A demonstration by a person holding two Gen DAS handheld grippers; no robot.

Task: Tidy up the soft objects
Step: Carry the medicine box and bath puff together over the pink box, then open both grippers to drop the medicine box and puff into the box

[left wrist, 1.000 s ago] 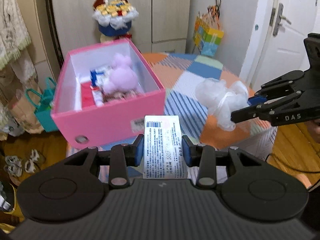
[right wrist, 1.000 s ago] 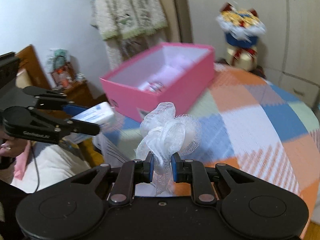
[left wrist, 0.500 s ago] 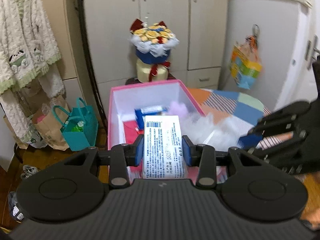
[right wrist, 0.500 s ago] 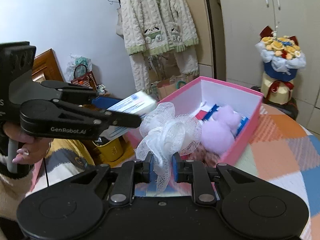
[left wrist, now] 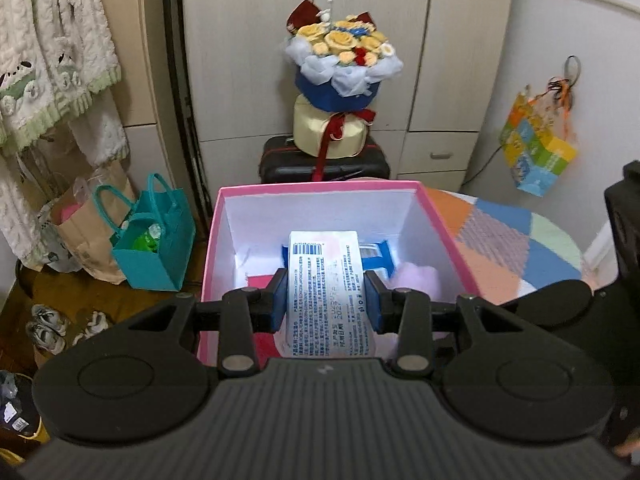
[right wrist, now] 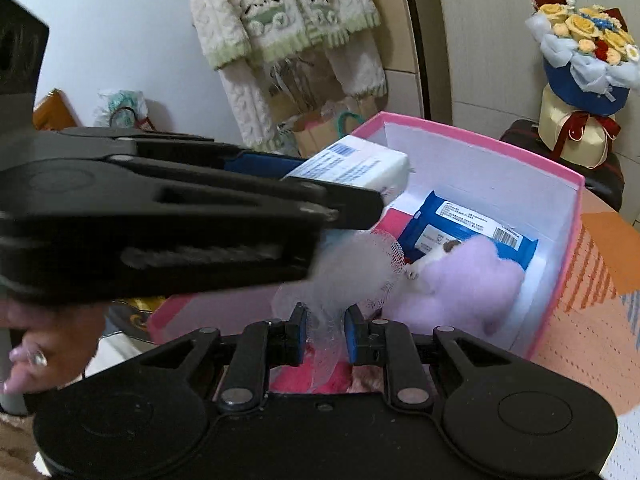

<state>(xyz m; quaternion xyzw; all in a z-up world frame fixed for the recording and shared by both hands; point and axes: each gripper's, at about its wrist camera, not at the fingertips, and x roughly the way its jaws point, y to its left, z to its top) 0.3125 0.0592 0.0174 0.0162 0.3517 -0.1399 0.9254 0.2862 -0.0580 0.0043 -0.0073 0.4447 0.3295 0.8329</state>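
Tissue pack point(left wrist: 326, 292), mesh pouf point(right wrist: 344, 276) above pink box point(left wrist: 316, 192)

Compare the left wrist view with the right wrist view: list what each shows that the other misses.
Only the left wrist view shows the teal bag and shoes on the floor. Only the right wrist view shows the white mesh puff clamped in the right hand-held gripper. Both share the pink box, purple plush, bouquet, and white packet clamped in the left hand-held gripper.
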